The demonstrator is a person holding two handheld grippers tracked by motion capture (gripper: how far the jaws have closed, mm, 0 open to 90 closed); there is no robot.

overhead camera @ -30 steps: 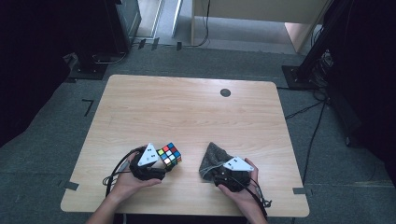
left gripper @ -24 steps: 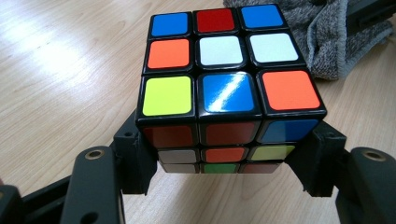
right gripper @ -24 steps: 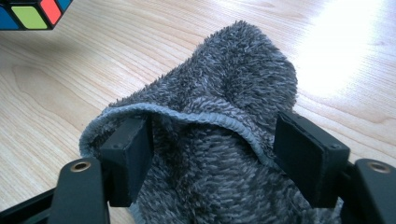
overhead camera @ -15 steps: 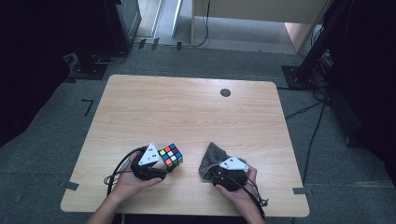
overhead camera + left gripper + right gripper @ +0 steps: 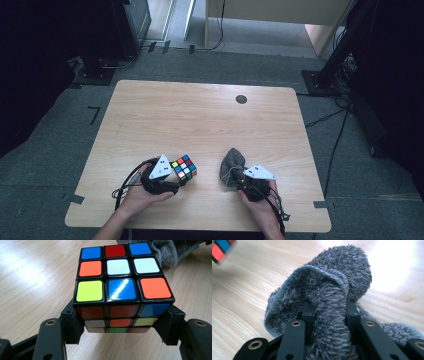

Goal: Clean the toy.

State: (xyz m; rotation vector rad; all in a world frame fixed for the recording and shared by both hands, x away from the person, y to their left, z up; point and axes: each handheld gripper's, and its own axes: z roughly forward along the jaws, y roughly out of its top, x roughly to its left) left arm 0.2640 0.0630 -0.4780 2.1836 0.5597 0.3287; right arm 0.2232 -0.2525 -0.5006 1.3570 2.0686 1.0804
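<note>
Spreading pale and wood-grained over a grey carpeted floor, the table lies bare except near the person's edge, where the left tool is clamped on the colour cube and the right tool on the grey fuzzy cloth. Compared with a second ago, the right tool's jaws have just been closing and now pinch a fold of cloth, bunching it taller. Cube and cloth sit near each other, with wide open tabletop beyond them.
</note>
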